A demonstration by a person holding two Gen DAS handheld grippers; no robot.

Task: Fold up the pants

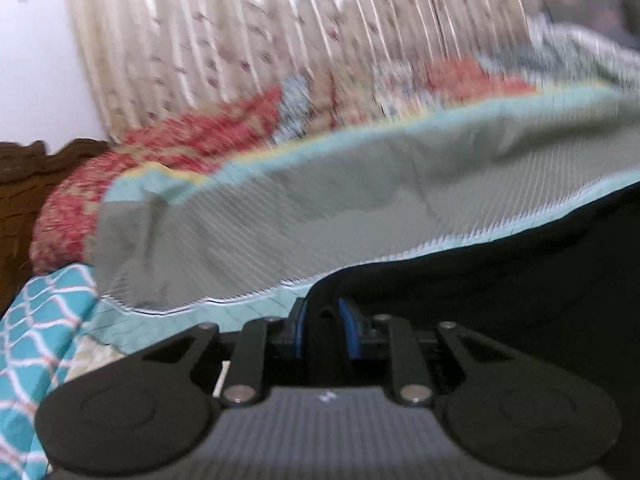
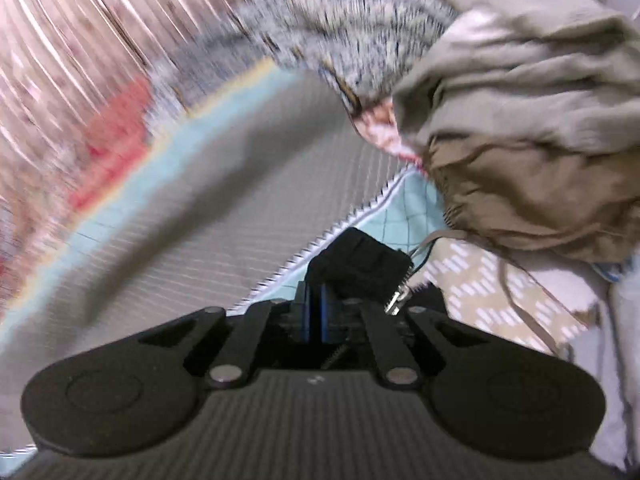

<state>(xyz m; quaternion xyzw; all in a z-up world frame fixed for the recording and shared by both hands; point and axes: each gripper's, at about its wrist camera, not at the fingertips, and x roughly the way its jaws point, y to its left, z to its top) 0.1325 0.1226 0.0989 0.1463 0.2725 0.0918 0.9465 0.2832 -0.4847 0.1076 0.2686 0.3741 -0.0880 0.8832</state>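
The black pants (image 1: 500, 280) fill the lower right of the left wrist view, draped over a grey striped bedspread (image 1: 320, 208). My left gripper (image 1: 326, 316) is shut on an edge of the black pants; black cloth sits between its blue pads. In the right wrist view my right gripper (image 2: 316, 312) is shut on a bunched corner of the black pants (image 2: 360, 260), with a metal zipper pull (image 2: 396, 300) hanging beside it. Both views are motion-blurred.
A pile of tan and beige clothes (image 2: 520, 120) lies at the right, with a speckled grey garment (image 2: 340, 32) behind it. A red patterned pillow (image 1: 168, 152) and a pleated curtain (image 1: 260, 40) are at the back. A teal lattice-patterned sheet (image 1: 40, 340) is at the left.
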